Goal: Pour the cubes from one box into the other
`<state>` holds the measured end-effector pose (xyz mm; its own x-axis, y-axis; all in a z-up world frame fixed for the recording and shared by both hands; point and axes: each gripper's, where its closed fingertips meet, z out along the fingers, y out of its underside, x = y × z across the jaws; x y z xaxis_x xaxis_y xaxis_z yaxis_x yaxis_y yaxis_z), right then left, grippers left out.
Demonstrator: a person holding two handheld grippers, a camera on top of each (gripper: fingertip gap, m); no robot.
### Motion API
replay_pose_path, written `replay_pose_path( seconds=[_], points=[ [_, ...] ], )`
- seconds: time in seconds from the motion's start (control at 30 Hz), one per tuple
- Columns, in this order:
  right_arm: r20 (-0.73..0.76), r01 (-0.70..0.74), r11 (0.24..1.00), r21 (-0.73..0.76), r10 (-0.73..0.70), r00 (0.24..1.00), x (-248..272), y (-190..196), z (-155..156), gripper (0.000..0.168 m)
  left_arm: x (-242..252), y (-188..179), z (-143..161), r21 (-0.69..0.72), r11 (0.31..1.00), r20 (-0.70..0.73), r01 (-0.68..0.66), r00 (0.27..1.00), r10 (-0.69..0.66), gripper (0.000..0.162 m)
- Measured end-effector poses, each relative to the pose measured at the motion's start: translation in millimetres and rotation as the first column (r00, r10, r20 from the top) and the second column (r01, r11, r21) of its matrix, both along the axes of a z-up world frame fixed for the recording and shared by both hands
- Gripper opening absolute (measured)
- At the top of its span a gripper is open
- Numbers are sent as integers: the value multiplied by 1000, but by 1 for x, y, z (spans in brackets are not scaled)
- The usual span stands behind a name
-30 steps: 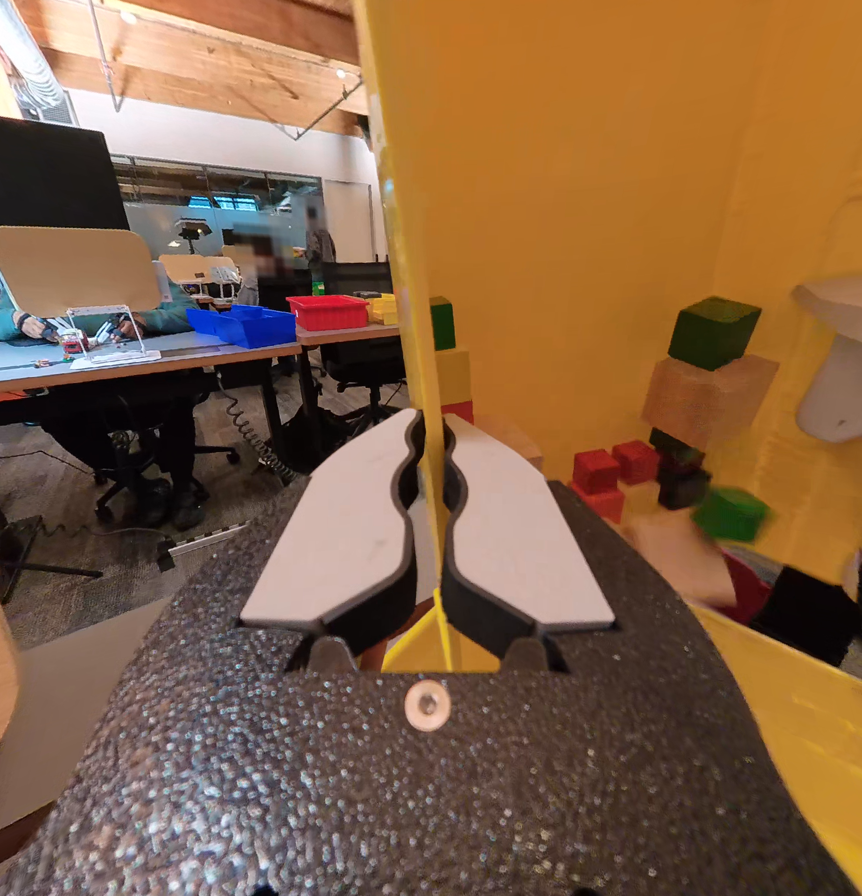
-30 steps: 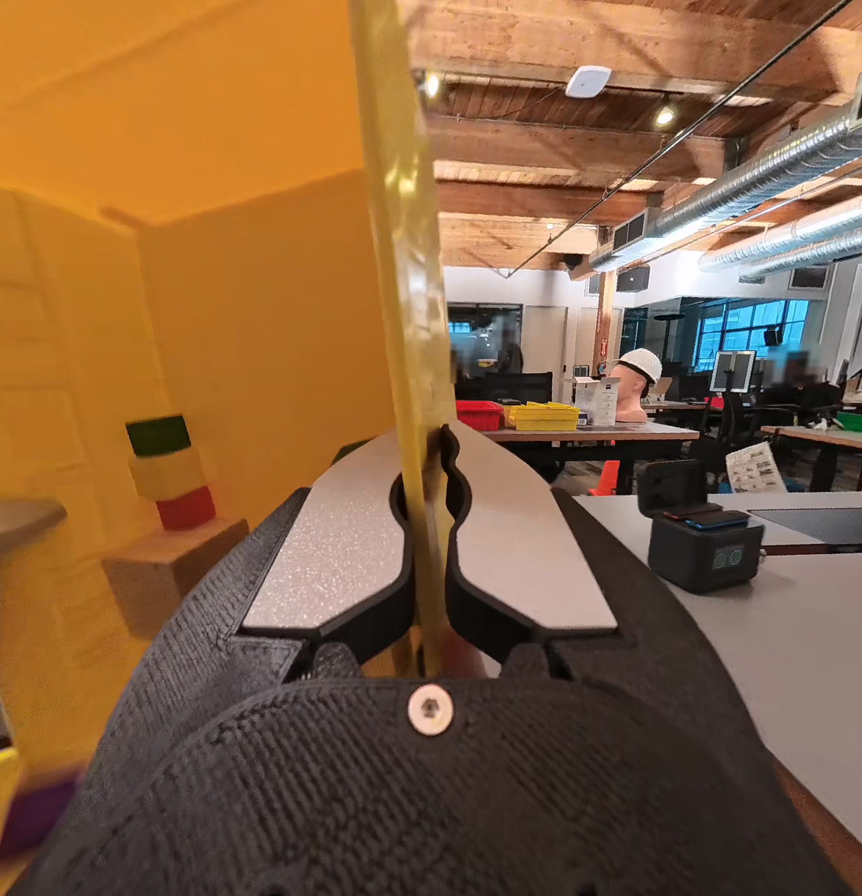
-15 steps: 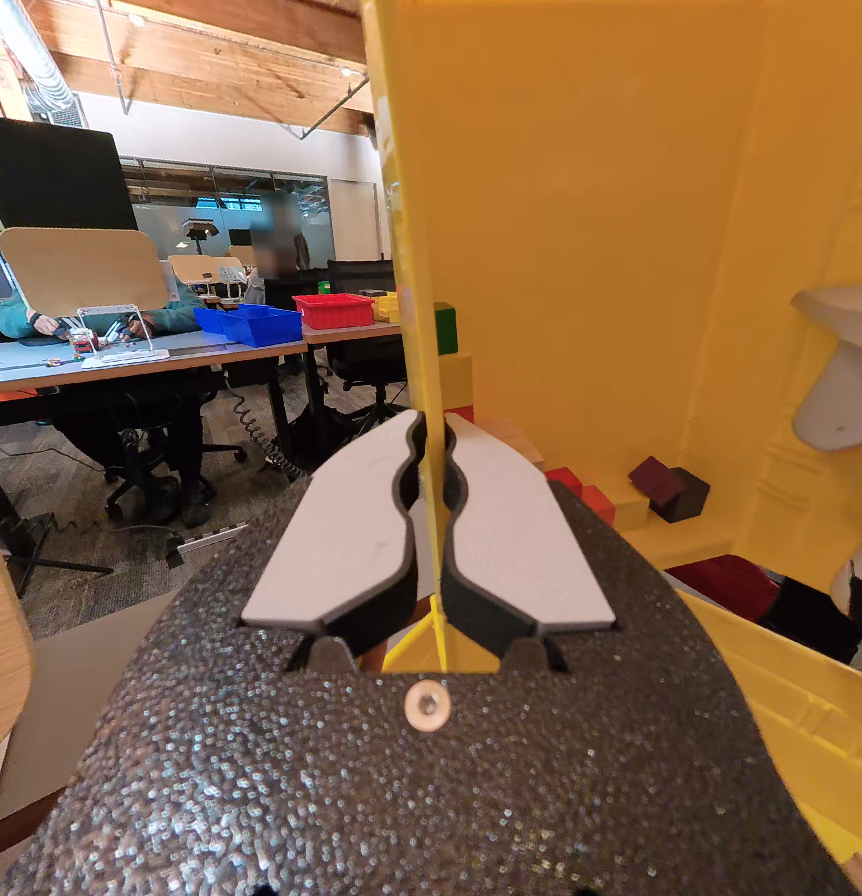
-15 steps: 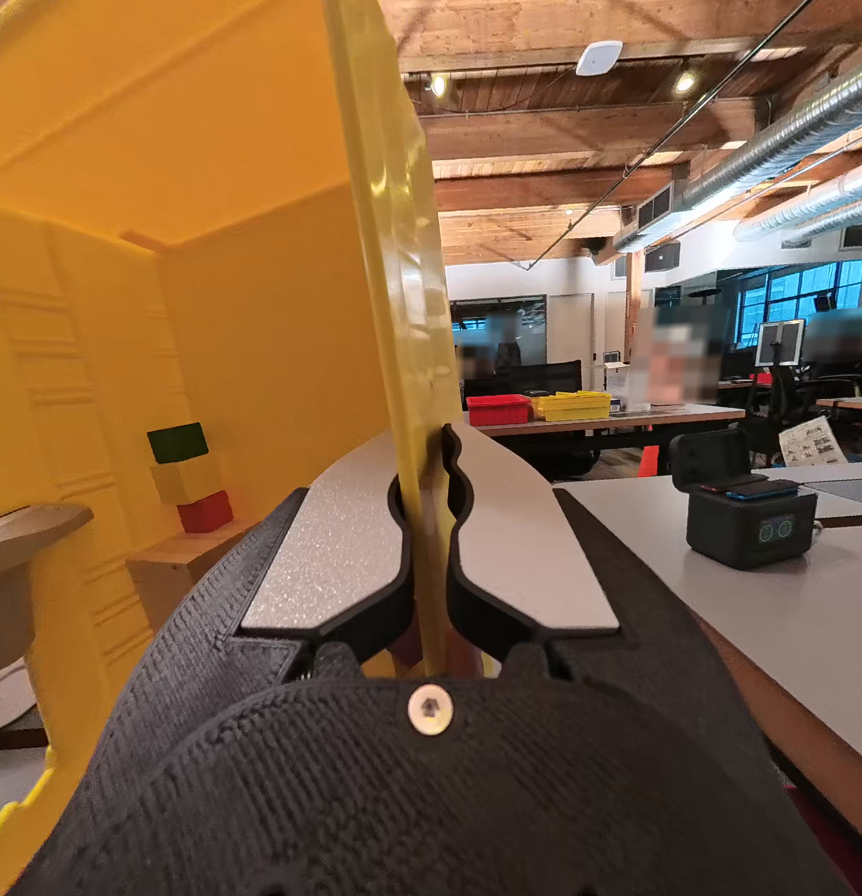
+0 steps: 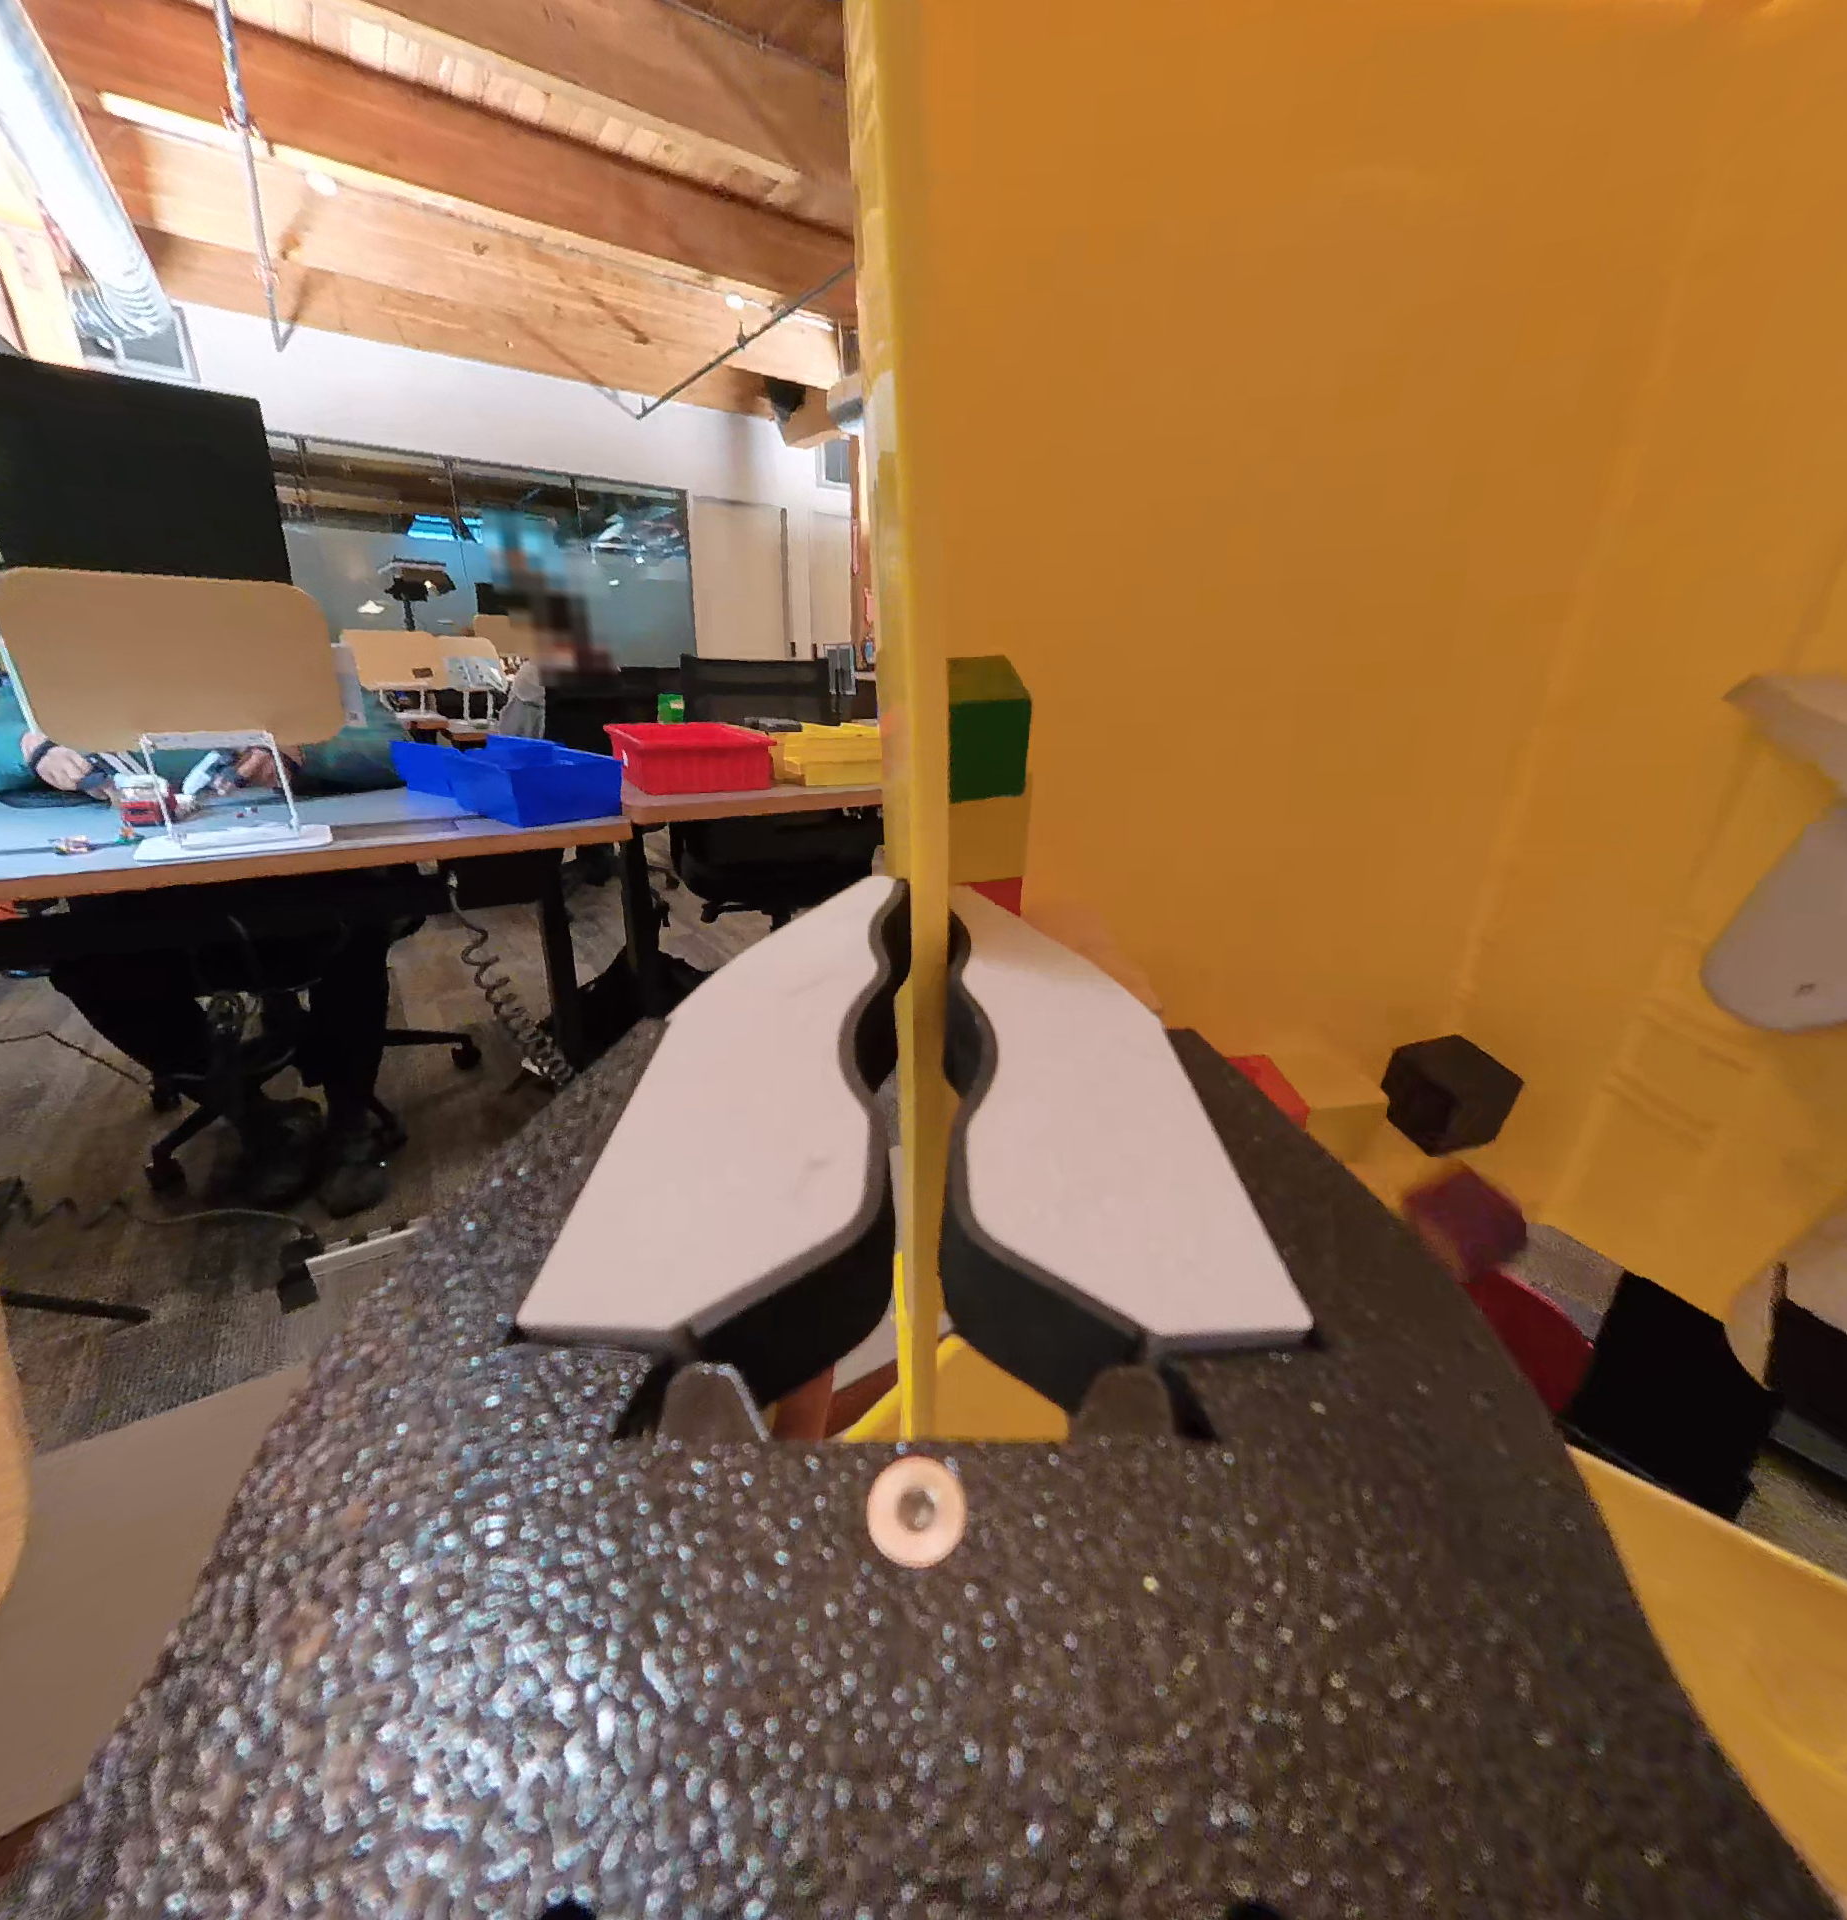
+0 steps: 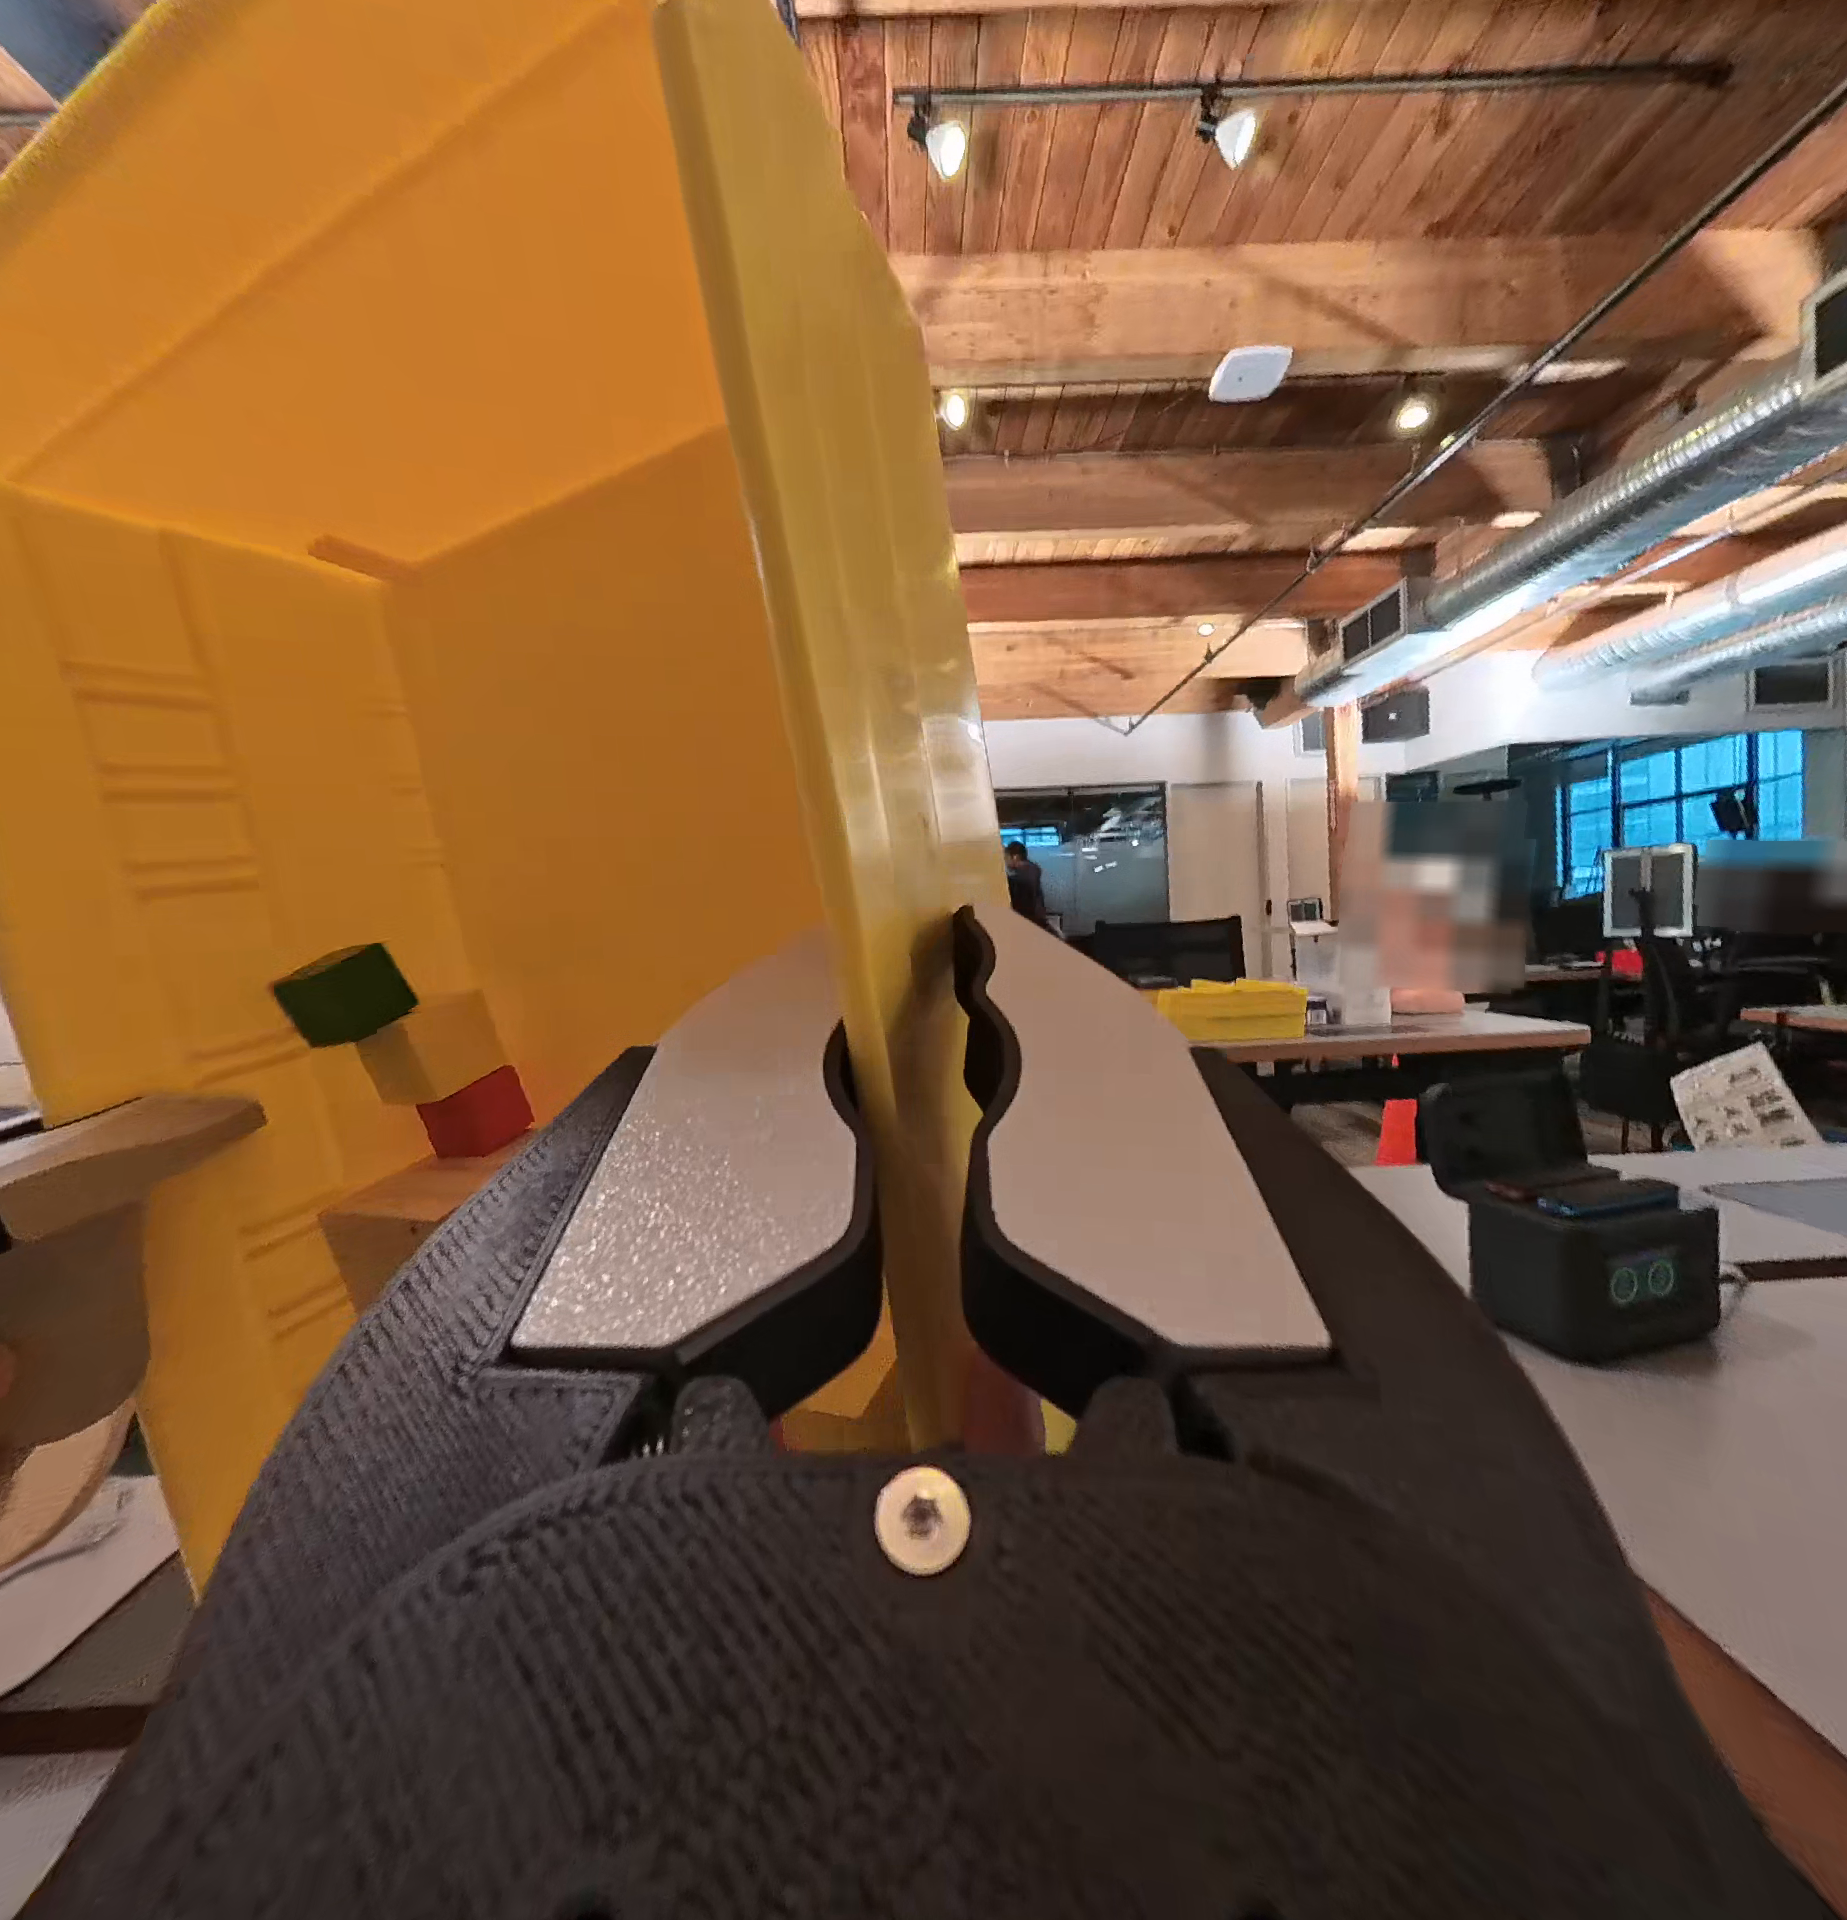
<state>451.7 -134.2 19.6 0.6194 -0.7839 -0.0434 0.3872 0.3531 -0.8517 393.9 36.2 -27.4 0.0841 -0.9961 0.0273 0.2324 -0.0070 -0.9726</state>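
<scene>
Yellow box [image 5: 1366, 520]: tipped up on edge, its open inside facing both cameras; it fills the 12 to 4 o'clock part of the left wrist view and the 9 to 12 o'clock part of the right wrist view [image 6: 379, 416].
Second yellow box [image 5: 1750, 1621]: only a rim edge shows, at 4 o'clock in the left wrist view, below the tipped box.
Bench [image 6: 1677, 1455]: pale grey top with a wood edge, at 3 to 4 o'clock in the right wrist view.
Left tongs [image 5: 921, 914]: clenched on one side wall of the yellow box, a finger on each face of it.
Right tongs [image 6: 924, 935]: clenched on the opposite side wall in the same way.
Black case [image 6: 1589, 1262]: stands on the bench at 3 o'clock, well apart from the box.
Stuck cubes: a green cube [image 6: 345, 992], a yellow cube [image 6: 436, 1044] and a red cube [image 6: 477, 1112] stand stacked in the box's far corner on a pale wooden block [image 6: 410, 1210].
Loose cubes: a black cube [image 5: 1451, 1093] lies by the wall at 3 o'clock in the left wrist view; a blurred purple cube [image 5: 1464, 1221] is just below it.
Background bins: blue [image 5: 519, 774], red [image 5: 690, 755].
</scene>
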Motion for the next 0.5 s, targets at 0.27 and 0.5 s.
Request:
replay_pose_path(
  seconds=[0.27,0.5],
  points=[
    [11,-23,1000,-9,23,1000,0,8,8,12,-2,7,8,-11,1000,13,-12,1000,12,3],
    [-11,-39,999,-1,39,999,5,10,-2,13,1,8,-1,5,1000,-15,-8,1000,8,3]
  ],
)
